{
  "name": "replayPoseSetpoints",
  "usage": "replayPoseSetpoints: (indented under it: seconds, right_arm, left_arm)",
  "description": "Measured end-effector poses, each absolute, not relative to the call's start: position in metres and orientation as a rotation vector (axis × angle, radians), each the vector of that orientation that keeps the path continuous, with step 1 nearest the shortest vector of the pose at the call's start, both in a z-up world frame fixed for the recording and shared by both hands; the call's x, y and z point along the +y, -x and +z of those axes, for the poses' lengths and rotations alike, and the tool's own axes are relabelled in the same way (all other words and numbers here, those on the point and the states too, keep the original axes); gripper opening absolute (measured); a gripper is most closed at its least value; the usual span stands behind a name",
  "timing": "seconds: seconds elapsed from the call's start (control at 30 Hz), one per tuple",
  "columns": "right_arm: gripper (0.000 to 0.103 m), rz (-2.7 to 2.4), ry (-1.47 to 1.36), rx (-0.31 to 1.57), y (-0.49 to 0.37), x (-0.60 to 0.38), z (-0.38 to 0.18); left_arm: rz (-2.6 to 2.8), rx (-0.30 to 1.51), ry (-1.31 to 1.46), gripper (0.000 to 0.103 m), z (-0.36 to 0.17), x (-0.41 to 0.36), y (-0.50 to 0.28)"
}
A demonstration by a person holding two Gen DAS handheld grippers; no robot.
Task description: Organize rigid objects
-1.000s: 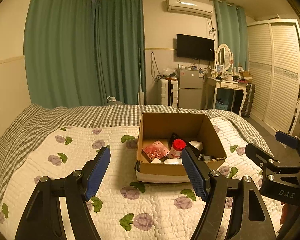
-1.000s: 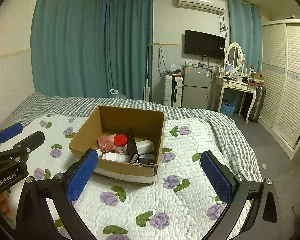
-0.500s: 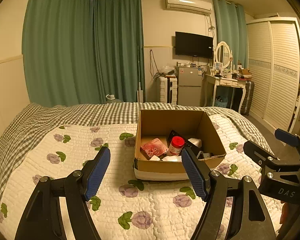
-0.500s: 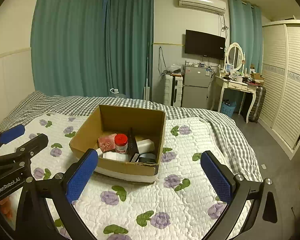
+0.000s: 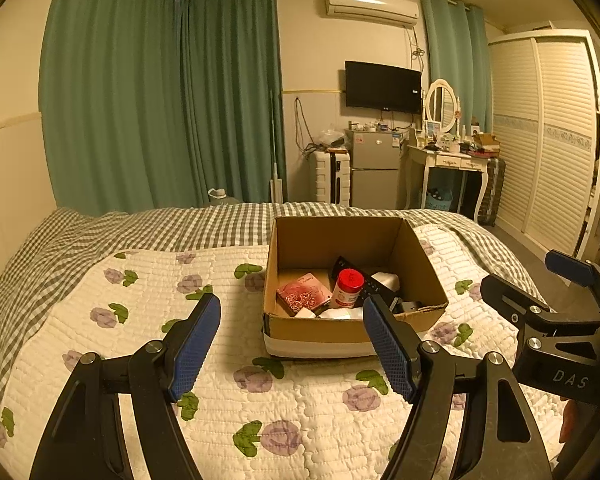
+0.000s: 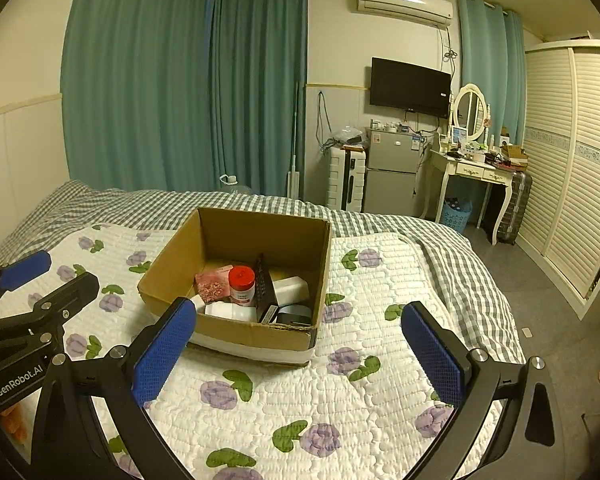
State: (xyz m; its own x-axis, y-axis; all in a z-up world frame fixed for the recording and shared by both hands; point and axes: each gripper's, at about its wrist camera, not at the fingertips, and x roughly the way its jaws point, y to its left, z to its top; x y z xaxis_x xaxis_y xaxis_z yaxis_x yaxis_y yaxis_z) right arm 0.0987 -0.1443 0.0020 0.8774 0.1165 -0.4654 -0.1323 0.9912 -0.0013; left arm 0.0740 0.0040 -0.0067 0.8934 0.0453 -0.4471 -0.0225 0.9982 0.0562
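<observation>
An open cardboard box [image 5: 420, 264] [image 6: 168, 276] stands on the quilted bed. Inside it are a red-capped bottle [image 5: 348, 288] [image 6: 242, 282], a pink patterned pack [image 5: 304, 294] [image 6: 210, 284], a black remote [image 6: 265, 284], and white and dark items. My left gripper [image 5: 292, 340] is open and empty, held above the quilt in front of the box. My right gripper [image 6: 296, 352] is open and empty, also in front of the box. Each gripper shows at the edge of the other's view: the right [image 5: 552, 320], the left [image 6: 28, 320].
The bed has a white floral quilt [image 5: 140, 320] over a grey checked cover [image 6: 440, 264]. Beyond the bed stand green curtains [image 5: 160, 100], a small fridge [image 5: 374, 168], a white vanity table [image 5: 452, 160] and a louvred wardrobe [image 5: 548, 132]. Bare floor [image 6: 540, 292] lies to the right.
Both grippers have drawn back and risen slightly, so the box sits a little farther off in both views. Jaws stay open. Nothing in the box has moved.
</observation>
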Motion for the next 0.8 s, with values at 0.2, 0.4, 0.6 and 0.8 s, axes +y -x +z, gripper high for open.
replayPoseSetpoints:
  seconds: [0.2,0.4,0.6,0.8]
  right_arm:
    - [0.103,0.129,0.032,0.487,-0.0995,-0.1452,0.0015]
    - [0.103,0.131,0.032,0.493,-0.1006,-0.1453,0.0009]
    - [0.103,0.128,0.030,0.494,-0.1017,-0.1438,-0.0006]
    - [0.103,0.129,0.029,0.496,-0.1019,-0.1437,-0.0008]
  left_arm:
    - [0.038,0.465,-0.048,0.077,-0.0071,0.0049,-0.0744]
    - [0.040,0.468,-0.051,0.077,-0.0073,0.0051,-0.0750]
    - [0.040,0.467,-0.052,0.077,-0.0077,0.0060,-0.0740]
    - [0.043,0.473,-0.050,0.077,-0.0088,0.0064,-0.0742]
